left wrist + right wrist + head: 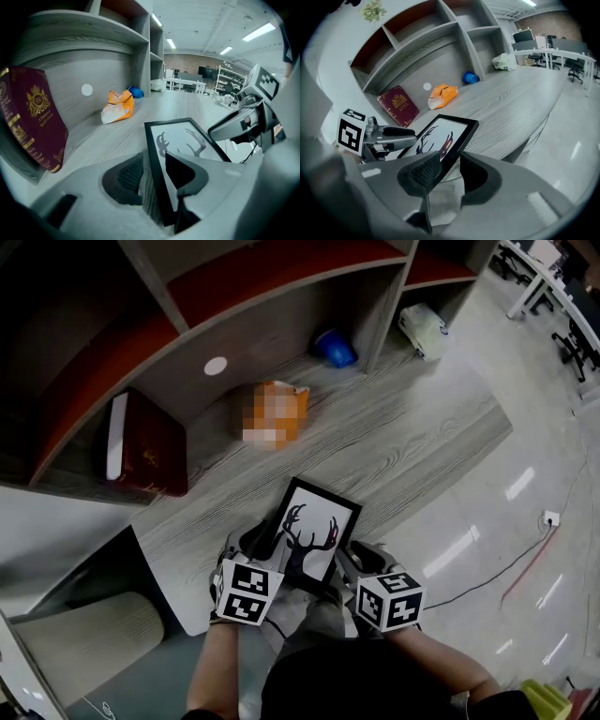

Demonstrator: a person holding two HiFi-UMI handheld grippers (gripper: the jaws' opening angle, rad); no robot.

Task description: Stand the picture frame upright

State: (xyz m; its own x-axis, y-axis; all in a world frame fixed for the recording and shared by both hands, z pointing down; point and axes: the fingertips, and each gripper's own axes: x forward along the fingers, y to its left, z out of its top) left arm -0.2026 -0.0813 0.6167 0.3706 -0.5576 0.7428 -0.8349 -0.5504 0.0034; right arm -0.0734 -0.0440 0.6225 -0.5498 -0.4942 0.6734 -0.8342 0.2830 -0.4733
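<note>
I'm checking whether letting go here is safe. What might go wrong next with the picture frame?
The left tool and right tool have jaws apart around the side edges of the black-framed deer picture, so it may tip over unsupported. It sits close to the front edge of the grey wood-grain desk and could slide off.

The left gripper (154,171) and the right gripper (447,171) are pale grey moulded shells, and their jaws are lined with black ribbed pads (129,174). Each carries a white cube (246,592) printed with black square markers. The person wears a dark top (375,681) that leaves the forearms uncovered.
</note>
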